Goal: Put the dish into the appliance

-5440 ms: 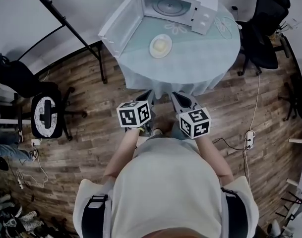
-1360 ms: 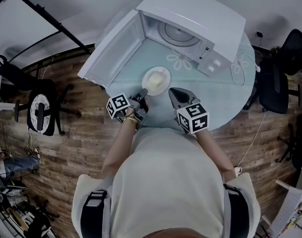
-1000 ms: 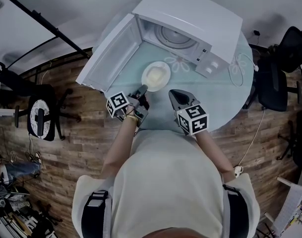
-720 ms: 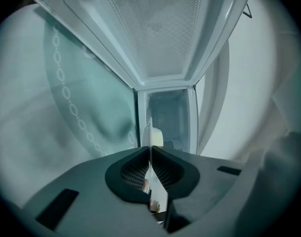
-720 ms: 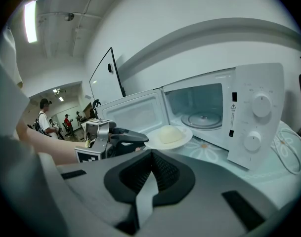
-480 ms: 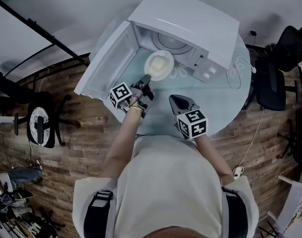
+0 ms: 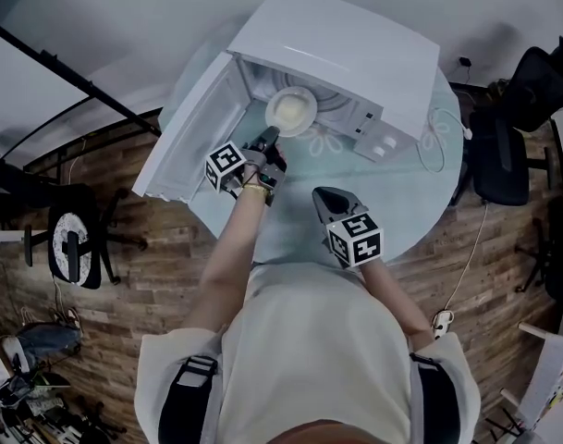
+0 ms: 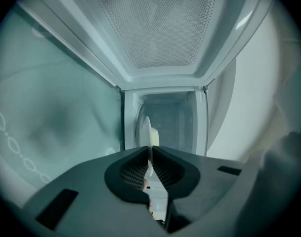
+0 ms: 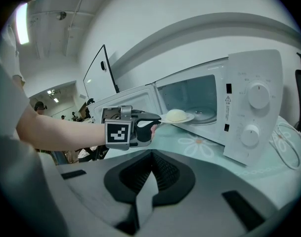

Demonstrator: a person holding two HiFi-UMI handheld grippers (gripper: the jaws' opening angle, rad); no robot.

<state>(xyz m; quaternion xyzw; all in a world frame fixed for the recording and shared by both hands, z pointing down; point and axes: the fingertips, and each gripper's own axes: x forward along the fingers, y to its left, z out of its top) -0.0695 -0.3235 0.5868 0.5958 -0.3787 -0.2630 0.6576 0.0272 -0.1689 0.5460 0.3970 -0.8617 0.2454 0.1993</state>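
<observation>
One dish point(image 7: 291, 111) hung at the microwave point(image 7: 355, 44) mouth, rim clamped in the jaws of my left gripper point(image 7: 267, 139), my right gripper point(image 7: 325, 195) closed and empty; next, I judged, came setting it down inside.

You wear a pale short-sleeved shirt point(image 7: 309, 359) crossed by 2 dark shoulder straps point(image 7: 187, 398), each with a light buckle near its top. Your left tool point(image 7: 270, 137) and right tool point(image 7: 322, 195) are dark grey, with tapering jaws and ribbed inner pads. Each carries a white cube point(image 7: 355, 240) printed with black square markers.
</observation>
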